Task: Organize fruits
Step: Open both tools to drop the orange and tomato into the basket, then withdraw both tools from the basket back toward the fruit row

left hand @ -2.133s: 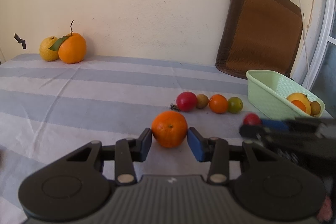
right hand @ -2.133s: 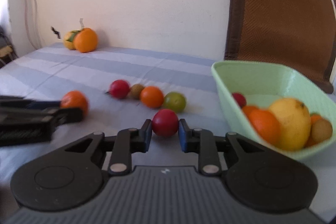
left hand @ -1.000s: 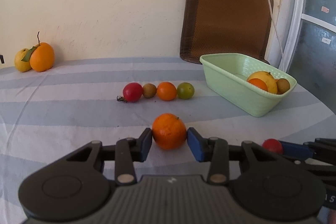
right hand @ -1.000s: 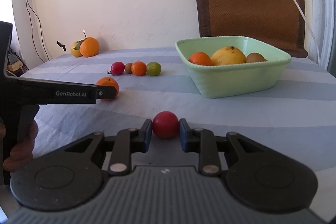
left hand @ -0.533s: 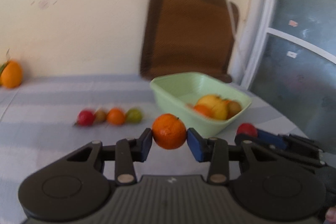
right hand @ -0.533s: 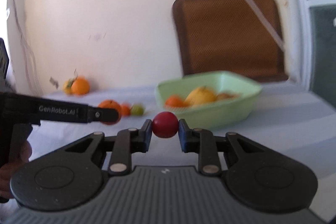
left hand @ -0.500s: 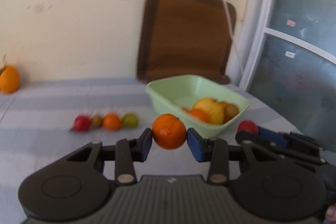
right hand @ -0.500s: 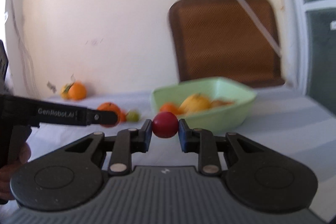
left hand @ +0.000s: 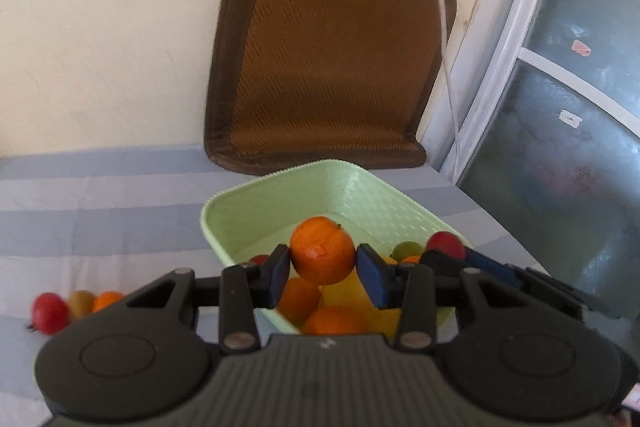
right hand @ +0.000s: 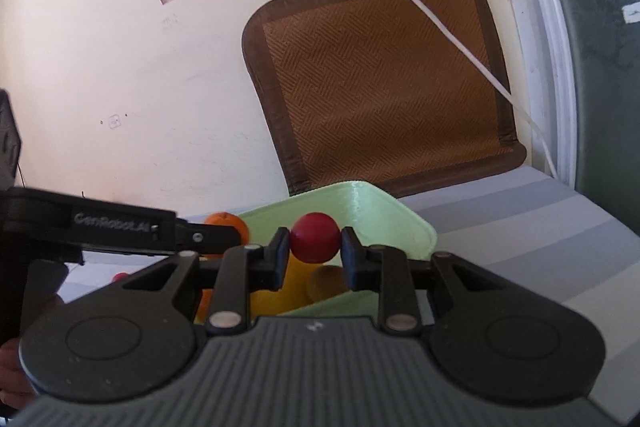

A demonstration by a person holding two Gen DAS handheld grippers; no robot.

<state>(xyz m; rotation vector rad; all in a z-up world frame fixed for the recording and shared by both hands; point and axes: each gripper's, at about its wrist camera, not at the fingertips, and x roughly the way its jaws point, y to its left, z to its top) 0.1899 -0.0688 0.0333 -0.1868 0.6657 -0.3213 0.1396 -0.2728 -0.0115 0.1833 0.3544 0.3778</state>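
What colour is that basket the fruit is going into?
The basket is pale green, seen best in the left wrist view.

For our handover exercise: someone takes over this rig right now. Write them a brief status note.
Left gripper: shut on the orange, held over the green basket.
Right gripper: shut on the red fruit, also above the basket.
Done: several fruits lie in the basket.
Left: release both into the basket, then fetch the row of small fruits on the striped cloth.
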